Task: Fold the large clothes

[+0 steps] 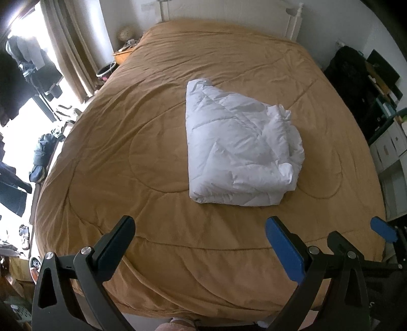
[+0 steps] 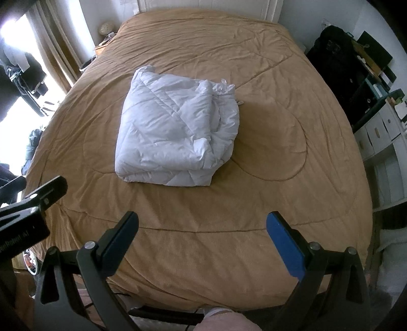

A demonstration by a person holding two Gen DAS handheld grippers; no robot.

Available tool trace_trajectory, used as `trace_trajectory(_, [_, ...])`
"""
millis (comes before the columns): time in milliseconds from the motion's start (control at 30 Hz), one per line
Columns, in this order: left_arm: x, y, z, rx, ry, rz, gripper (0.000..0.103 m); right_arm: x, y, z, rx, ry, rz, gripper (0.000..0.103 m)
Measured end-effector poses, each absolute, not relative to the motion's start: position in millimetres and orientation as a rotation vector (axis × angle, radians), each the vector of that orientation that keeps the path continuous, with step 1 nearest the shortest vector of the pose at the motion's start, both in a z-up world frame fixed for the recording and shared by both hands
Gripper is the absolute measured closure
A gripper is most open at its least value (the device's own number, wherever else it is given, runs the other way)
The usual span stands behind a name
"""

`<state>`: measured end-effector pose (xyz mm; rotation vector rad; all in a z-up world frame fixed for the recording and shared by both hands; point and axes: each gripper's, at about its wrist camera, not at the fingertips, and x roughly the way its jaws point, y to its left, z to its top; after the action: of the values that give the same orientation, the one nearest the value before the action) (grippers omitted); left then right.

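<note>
A white quilted duvet (image 1: 239, 147) lies folded into a thick bundle on the middle of the bed, its loose corners bunched at its right side; the right wrist view shows the same duvet (image 2: 175, 135). My left gripper (image 1: 199, 229) hangs open over the near end of the bed, well short of the bundle, nothing between its fingers. My right gripper (image 2: 202, 225) is open too, likewise empty and back from the bundle. In the left wrist view the right gripper's blue fingertip (image 1: 382, 229) shows at the right edge. The left gripper's black finger (image 2: 45, 192) shows at the left in the right wrist view.
A tan quilted bedspread (image 1: 178, 203) covers the whole bed. Curtains (image 1: 68, 51) and a bright window stand to the left, with clothes and clutter on the floor (image 1: 40, 157). Dark bags (image 1: 353, 76) and white drawers (image 1: 391, 152) line the right side. A white headboard (image 2: 269, 10) stands behind.
</note>
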<state>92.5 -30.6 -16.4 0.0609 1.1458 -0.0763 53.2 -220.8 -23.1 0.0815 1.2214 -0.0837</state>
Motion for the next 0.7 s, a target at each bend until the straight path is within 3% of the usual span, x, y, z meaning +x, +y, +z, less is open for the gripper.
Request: trace_trajectory(700, [92.9,-23.0,-20.5,0.028,1.179,-0.093,0.001,55.5,-206.4,-26.1,0.062,1.234,-0.078,0.002])
